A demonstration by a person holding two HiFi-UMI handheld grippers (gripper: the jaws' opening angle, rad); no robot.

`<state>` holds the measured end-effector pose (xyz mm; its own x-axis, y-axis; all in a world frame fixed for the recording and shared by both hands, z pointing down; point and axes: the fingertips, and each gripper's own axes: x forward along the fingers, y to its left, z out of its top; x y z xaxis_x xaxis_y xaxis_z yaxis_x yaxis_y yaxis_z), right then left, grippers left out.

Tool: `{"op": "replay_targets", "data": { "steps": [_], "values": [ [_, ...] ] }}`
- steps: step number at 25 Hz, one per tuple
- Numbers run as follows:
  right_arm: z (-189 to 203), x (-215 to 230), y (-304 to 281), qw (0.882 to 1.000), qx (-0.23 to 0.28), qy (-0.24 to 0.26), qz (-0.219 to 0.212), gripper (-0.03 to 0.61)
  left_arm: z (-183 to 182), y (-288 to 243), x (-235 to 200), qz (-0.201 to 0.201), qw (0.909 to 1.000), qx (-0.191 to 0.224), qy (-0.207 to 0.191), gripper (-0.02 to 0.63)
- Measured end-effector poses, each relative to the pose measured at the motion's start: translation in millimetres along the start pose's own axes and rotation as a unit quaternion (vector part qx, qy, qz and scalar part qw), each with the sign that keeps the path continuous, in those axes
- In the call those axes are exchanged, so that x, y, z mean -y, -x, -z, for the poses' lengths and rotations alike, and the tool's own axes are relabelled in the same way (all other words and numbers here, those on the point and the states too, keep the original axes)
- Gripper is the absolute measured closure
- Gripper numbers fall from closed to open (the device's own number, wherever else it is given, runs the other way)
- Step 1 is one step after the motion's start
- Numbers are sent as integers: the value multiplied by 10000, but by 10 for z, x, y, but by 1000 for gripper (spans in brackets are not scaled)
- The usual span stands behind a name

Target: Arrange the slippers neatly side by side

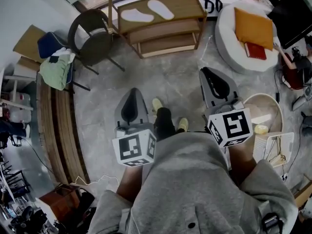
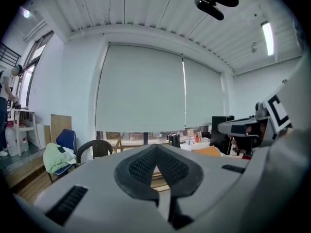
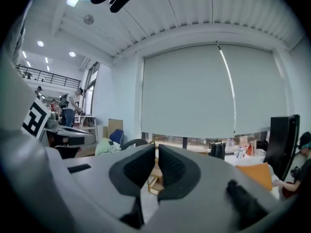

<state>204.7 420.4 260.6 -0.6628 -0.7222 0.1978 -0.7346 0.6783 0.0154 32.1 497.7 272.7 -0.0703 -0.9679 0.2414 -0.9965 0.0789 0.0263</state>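
Observation:
Two white slippers [image 1: 137,16] [image 1: 161,9] lie on top of a low wooden shelf unit [image 1: 161,30] at the far side of the floor, toes angled apart from each other. My left gripper [image 1: 131,92] is held at waist height, well short of the shelf, shut with nothing in it. My right gripper [image 1: 206,72] is level with it on the right, also shut and empty. In the left gripper view the jaws [image 2: 156,150] meet at the tip. In the right gripper view the jaws [image 3: 156,154] stand closed with only a thin slit between the pads.
A dark wicker chair [image 1: 90,36] stands left of the shelf, beside a blue chair with a green cloth [image 1: 57,68]. A white beanbag with an orange cushion [image 1: 253,29] is at the back right, a round basket [image 1: 267,110] by my right side. My feet [image 1: 157,104] stand on grey floor.

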Motion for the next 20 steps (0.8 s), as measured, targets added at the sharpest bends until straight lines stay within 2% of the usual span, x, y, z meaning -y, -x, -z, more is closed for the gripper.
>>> {"op": "replay_targets", "data": {
  "steps": [4,11,20],
  "values": [
    [56,7,-122,9997,-152,-183,64,543,63,-107,-51,97,9999,-63,76,600],
    [110,80,-353,9993,-256,-187,195,543,66,-433,-144,301,9993,-140,168,600],
    [142,263,-917,9985,-430,-301,172,543,42,-1030,-299,418,9984,-310,221,600]
  ]
}}
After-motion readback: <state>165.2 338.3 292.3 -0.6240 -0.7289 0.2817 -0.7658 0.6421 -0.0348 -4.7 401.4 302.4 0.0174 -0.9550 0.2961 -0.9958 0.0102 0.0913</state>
